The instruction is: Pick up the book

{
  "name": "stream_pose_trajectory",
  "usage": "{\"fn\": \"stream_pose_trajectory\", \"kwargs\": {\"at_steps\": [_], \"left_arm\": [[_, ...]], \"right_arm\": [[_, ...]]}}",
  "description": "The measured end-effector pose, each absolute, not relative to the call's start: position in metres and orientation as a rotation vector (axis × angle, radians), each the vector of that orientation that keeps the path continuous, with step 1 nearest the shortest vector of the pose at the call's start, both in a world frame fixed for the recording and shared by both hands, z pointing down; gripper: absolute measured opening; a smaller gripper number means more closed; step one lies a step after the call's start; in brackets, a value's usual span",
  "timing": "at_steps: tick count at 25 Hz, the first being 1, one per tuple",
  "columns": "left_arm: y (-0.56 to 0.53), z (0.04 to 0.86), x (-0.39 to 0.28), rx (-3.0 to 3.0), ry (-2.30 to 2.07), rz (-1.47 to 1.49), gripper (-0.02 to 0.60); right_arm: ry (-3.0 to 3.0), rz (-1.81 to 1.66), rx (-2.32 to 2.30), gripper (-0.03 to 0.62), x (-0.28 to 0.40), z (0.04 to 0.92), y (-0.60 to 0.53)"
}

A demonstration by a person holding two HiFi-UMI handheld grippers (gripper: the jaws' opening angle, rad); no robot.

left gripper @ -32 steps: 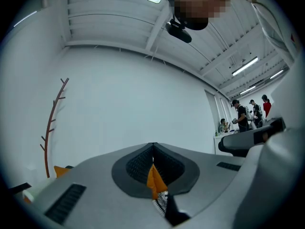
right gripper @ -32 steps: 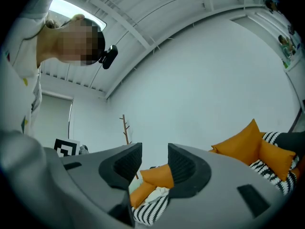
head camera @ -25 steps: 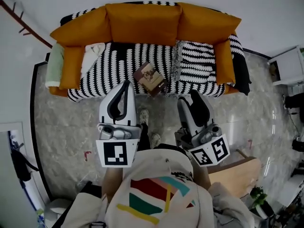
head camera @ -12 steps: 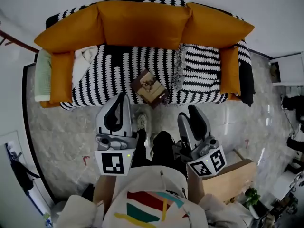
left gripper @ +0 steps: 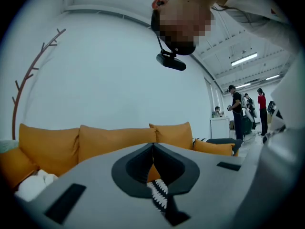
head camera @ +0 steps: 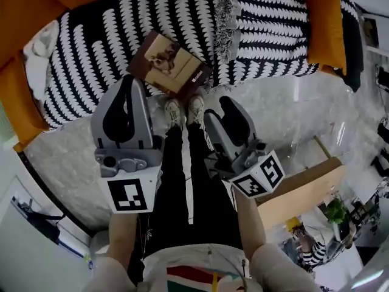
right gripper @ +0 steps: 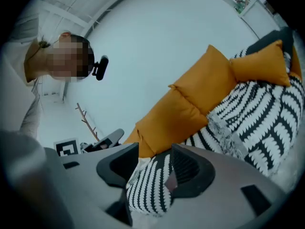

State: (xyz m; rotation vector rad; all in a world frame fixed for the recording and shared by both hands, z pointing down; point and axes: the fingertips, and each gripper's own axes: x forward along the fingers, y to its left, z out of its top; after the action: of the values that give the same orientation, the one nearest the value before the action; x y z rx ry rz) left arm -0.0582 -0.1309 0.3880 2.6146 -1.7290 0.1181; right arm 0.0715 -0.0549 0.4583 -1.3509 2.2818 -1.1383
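Both grippers have dropped since the earlier frame, and the head camera with them. The sofa, then seen whole, now fills only the top of the head view, and the book shows larger and nearer the gripper tips.

Item 1. Orange fabric sofa (head camera: pixel 13 99): its arm stands at far left. A crumpled white cloth (head camera: pixel 37 47) lies on the seat beside it. A black-and-white striped knitted throw (head camera: pixel 91 59) covers the seat.

Item 2. Grey left gripper (head camera: pixel 129 81) with black jaw pads: it is over the floor just short of the seat front, pointing toward the sofa. In the left gripper view (left gripper: pixel 153 145) its 2 jaws are pressed together at the tips, pinching nothing.

Item 3. Brown rectangular book (head camera: pixel 172 72) with a picture on its cover: it lies flat on the striped throw at the front edge of the seat, turned corner-on. Neither gripper touches it.

Item 4. 2 pale shoes (head camera: pixel 182 109) of the person: they stand on the grey marbled floor (head camera: pixel 292 111) just below the book.

Item 5. Right gripper (head camera: pixel 226 101): it is over the floor just right of the shoes. In the right gripper view (right gripper: pixel 155 152) its jaws are spread and opening. Nothing is between them; only striped throw shows through the gap.

Item 6. Pale wooden board (head camera: pixel 304 190): it lies on the floor at lower right, well apart from the book.
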Motion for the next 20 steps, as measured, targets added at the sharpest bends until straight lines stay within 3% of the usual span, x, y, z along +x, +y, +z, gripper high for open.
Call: {"fn": "stream_pose_trajectory", "kwargs": {"at_steps": [3,5,12,20], "left_arm": [[-0.124,0.441,-0.055,2.592,-1.693,0.158,0.008],[-0.116,0.475,-0.055,2.572,-1.655,0.206,0.008],[-0.092,0.546,-0.055,2.518,-1.565,0.375,0.008],[-0.109,0.563,-0.063,2.499,-1.602,0.382,0.008]], "right_arm": [[2.265,-1.330,-1.348,0.261,0.066,0.542,-0.038],[2.270,-1.465,-1.344,0.275,0.060,0.596,-0.025],[2.239,-1.811,-1.310,0.279,0.052,0.715,0.010],[2.135,-2.008,-1.123,0.278,0.030,0.752,0.016]]}}
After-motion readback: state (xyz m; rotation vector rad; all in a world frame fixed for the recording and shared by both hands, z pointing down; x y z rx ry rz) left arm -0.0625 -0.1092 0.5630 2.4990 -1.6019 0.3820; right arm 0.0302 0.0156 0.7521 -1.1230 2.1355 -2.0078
